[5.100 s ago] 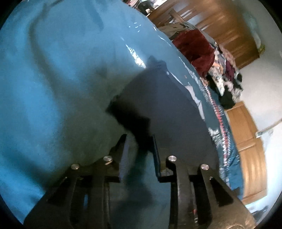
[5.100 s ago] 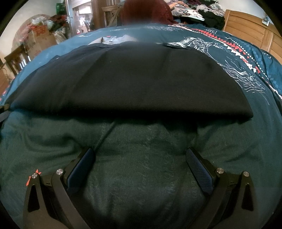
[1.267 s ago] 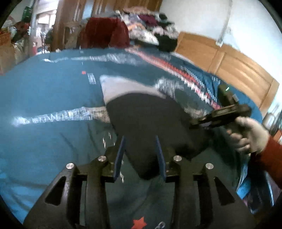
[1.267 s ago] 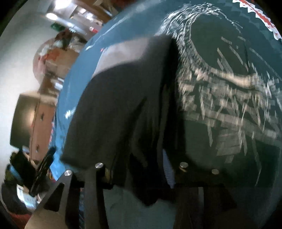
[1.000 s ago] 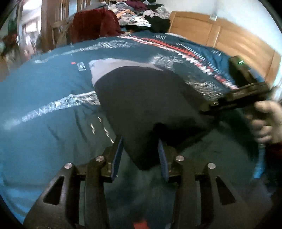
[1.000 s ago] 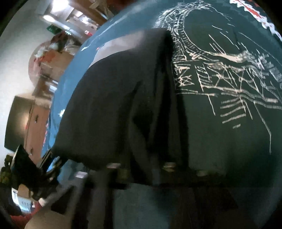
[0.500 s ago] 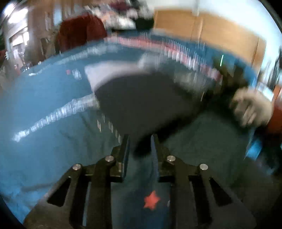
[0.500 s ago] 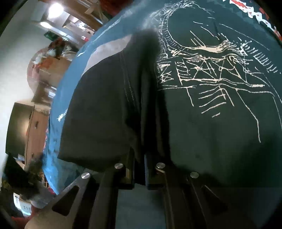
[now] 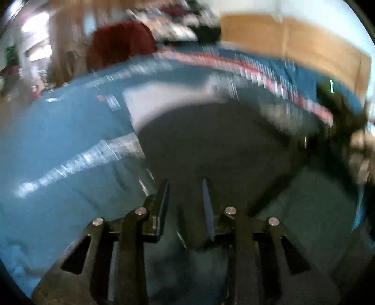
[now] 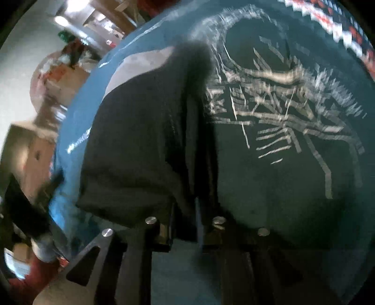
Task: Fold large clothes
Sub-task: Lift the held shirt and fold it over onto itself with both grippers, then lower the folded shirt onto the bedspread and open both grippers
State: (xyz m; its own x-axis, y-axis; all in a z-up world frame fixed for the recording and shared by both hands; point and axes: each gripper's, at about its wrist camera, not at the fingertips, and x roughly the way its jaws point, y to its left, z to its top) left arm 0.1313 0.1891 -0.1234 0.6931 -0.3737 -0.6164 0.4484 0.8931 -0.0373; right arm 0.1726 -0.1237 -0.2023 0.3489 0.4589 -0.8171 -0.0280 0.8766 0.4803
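Note:
A black garment (image 9: 222,145) lies folded on the teal bed cover (image 9: 58,140), filling the middle of the blurred left wrist view. My left gripper (image 9: 185,194) is shut on its near corner, with dark cloth running between the fingers. In the right wrist view the same black garment (image 10: 140,140) hangs in thick folds. My right gripper (image 10: 185,211) is shut on its near edge, and cloth hides the fingertips. The right gripper (image 9: 339,110) and the hand holding it show as a blur at the far right of the left wrist view.
The bed cover has a white line print (image 10: 281,117) beside the garment and a pale grey patch (image 9: 164,103) beyond it. A dark red garment (image 9: 119,44), a clothes pile (image 9: 178,21) and a wooden headboard (image 9: 293,49) lie past the bed. A red sleeve (image 10: 21,279) is at lower left.
Five seconds ago the garment lay wide and flat with my right gripper open. Over the last second both grippers shut on it; now both views blur and the garment looms closer.

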